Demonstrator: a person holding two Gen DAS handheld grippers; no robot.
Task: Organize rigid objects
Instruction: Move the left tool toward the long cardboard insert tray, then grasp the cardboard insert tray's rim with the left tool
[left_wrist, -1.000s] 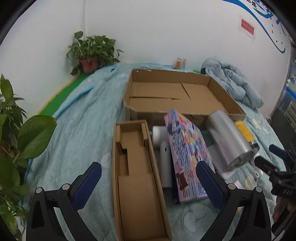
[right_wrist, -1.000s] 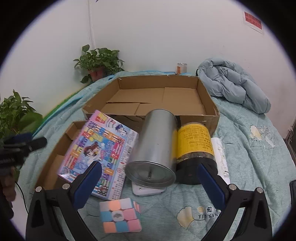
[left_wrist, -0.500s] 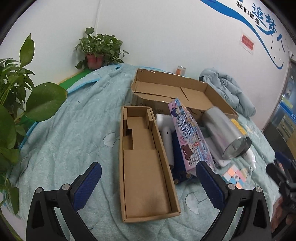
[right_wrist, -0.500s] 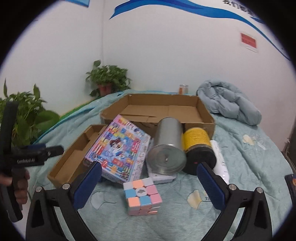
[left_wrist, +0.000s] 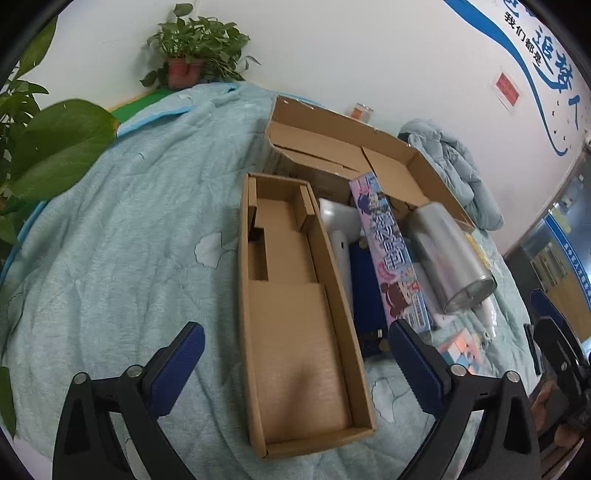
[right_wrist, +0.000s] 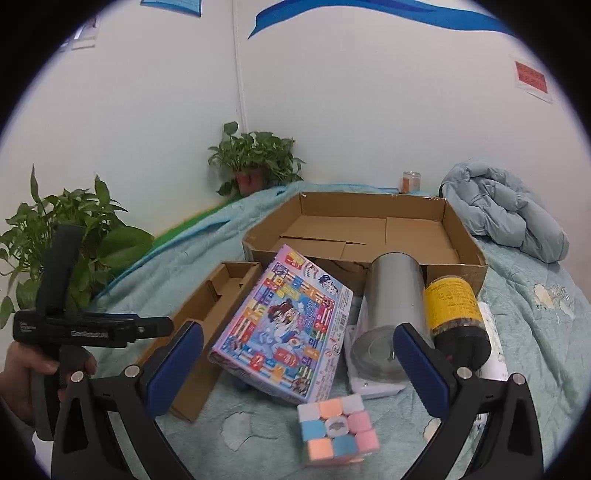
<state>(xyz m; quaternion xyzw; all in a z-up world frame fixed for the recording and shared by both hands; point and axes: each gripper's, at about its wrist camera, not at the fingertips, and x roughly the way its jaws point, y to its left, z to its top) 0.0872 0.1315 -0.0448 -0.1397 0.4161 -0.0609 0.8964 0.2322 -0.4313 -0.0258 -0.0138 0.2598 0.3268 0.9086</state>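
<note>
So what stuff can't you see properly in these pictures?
- White thing, right wrist view: mostly hidden under the silver can.
- Dark blue thing, left wrist view: covered by the tilted colourful box.
- Small jar by the wall: too small to read.
- Right claw, left wrist view: cut off by the picture edge.

The right gripper (right_wrist: 297, 354) hangs with jaws spread wide and nothing gripped, above a pastel puzzle cube (right_wrist: 338, 428). Behind the cube a colourful game box (right_wrist: 284, 332) leans tilted; right of that box lie a silver canister (right_wrist: 391, 317) and a yellow-labelled jar (right_wrist: 454, 310).
</note>
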